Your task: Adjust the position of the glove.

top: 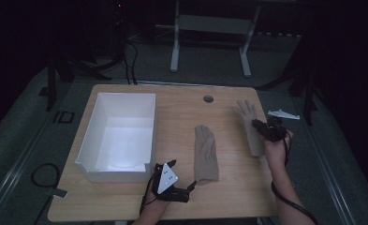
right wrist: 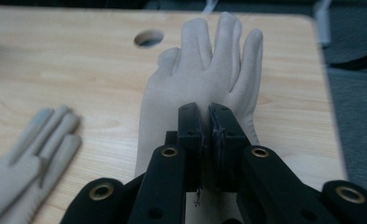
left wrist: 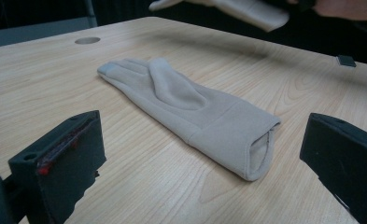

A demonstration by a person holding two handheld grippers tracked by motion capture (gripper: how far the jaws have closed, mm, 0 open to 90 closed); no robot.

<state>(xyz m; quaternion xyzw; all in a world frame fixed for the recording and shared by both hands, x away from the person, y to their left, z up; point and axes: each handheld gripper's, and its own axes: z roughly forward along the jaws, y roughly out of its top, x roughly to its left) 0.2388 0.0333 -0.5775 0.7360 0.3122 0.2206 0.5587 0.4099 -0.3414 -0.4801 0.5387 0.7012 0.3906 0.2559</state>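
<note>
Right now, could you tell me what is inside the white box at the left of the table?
The white box looks empty: its bare white floor and inner walls show in the high view. The strip of floor just behind its near wall is hidden by that wall, so something small and flat there cannot be ruled out.

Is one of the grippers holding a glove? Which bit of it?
Yes. The right gripper is shut on the right-hand beige glove, pinching near its cuff. The left gripper is open, holding nothing.

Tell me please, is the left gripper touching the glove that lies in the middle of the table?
Apart. In the left gripper view the middle glove lies flat between the left gripper's wide-open jaws, with bare table on both sides.
</note>
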